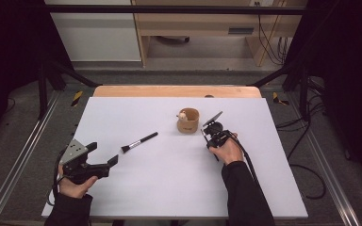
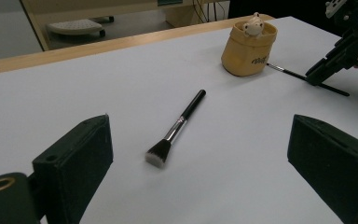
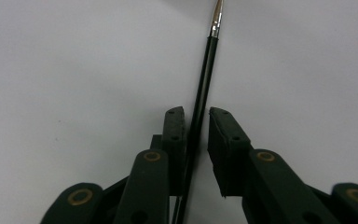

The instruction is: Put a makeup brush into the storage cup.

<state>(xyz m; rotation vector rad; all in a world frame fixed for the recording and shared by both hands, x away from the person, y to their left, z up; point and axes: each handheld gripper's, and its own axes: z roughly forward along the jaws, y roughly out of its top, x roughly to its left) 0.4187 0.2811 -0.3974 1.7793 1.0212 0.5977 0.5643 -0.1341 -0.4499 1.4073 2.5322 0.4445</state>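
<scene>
Resting low at the near-left of the white table (image 1: 169, 188), the left hand (image 1: 73, 186) is holding the left gripper (image 1: 112, 161) roughly level, jaws pointing right and slightly away toward the makeup brush (image 1: 139, 142). Its jaws are standing wide apart with nothing between them — in the left gripper view the brush (image 2: 176, 128) is lying on the table ahead of the gap, not touched.

The brush is lying flat, long axis running diagonally: bristle head toward the near-left, black handle end pointing far-right toward the cup (image 1: 188, 120).

The right hand (image 1: 227, 151) is sitting right of centre, forearm coming in from the near edge, holding the right gripper (image 1: 206, 134) pointed away and a bit left, just beside the cup. In the right gripper view its jaws are drawn close around a thin black brush (image 3: 204, 88), one pad touching the handle, the other a sliver off — cannot tell if it is fully clamping. This thin brush is lying along the jaw line, silver ferrule end pointing away from the gripper; in the left gripper view that end (image 2: 279, 69) is reaching to the cup's base.

The tan cup (image 2: 249, 49) is standing upright past the table's middle, a small figure (image 2: 253, 23) poking out at its rim.
</scene>
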